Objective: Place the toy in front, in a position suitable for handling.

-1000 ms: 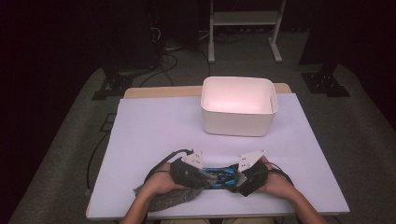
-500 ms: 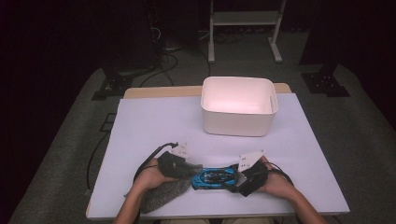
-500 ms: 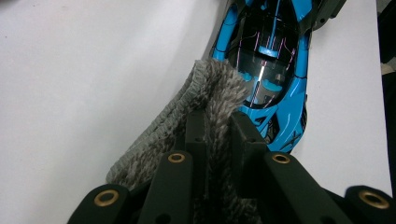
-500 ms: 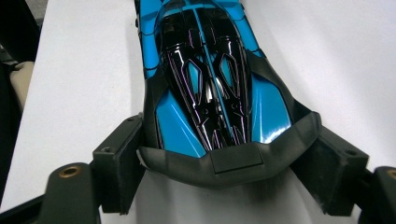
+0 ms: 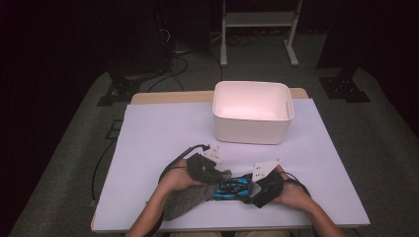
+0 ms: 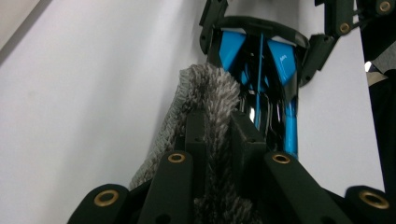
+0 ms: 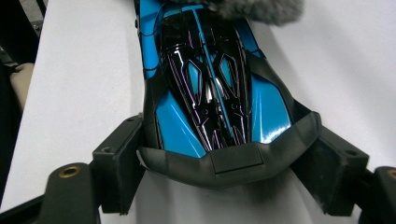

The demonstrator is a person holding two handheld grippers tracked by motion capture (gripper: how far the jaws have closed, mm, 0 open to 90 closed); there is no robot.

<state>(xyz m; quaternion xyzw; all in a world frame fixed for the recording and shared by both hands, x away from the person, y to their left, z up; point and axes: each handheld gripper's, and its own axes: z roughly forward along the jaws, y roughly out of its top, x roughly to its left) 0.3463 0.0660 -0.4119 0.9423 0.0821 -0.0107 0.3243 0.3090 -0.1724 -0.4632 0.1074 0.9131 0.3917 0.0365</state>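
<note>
Now left gripper (image 5: pixel 213 174) (clamped on grey cloth (image 5: pixel 190 198)) has slid onto blue toy car (image 5: pixel 232 188); wiping underway, right gripper (image 5: pixel 257 190) pinching car's end.

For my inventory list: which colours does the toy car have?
The toy car is bright blue with glossy black panels and a black end piece; the right gripper view shows it best.

Blue-and-black toy car (image 5: pixel 232 188), grey fuzzy cloth (image 5: pixel 190 200)

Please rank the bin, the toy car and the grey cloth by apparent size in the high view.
1. Bin, clearly largest.
2. Cloth and car look alike; a forearm and a claw partly cover them, so I won't rank them.
</note>
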